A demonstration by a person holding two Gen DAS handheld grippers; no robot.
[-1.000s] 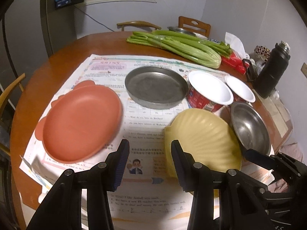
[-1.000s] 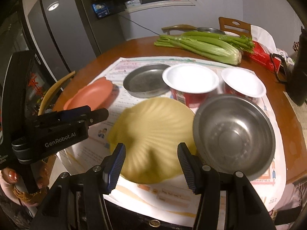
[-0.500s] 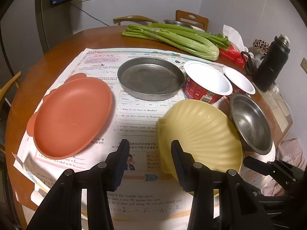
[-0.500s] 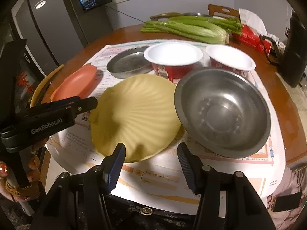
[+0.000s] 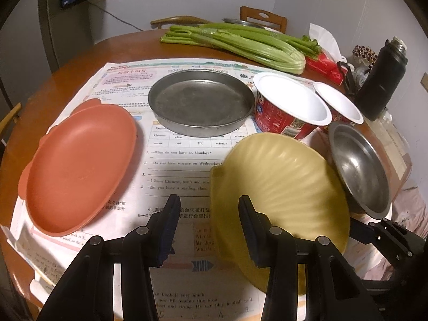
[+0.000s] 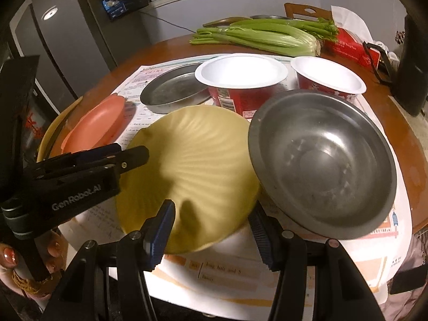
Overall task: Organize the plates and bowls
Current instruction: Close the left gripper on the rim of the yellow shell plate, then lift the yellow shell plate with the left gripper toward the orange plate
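On the paper-covered table (image 5: 80, 61), going from left to right: the orange plate (image 5: 77, 165) is lying left of the left gripper (image 5: 208, 214). That gripper's jaws are standing apart, gripping nothing; the yellow plate's (image 5: 281, 187) left edge is lying between its fingers, below them. The metal pan (image 5: 200, 101) is sitting farther back. The right gripper (image 6: 211, 222) is hovering over the yellow plate's near edge, jaws parted and empty. The steel bowl (image 6: 321, 160) is sitting just right of the yellow plate, overlapping its rim. Two red cups (image 6: 240, 85) are standing behind.
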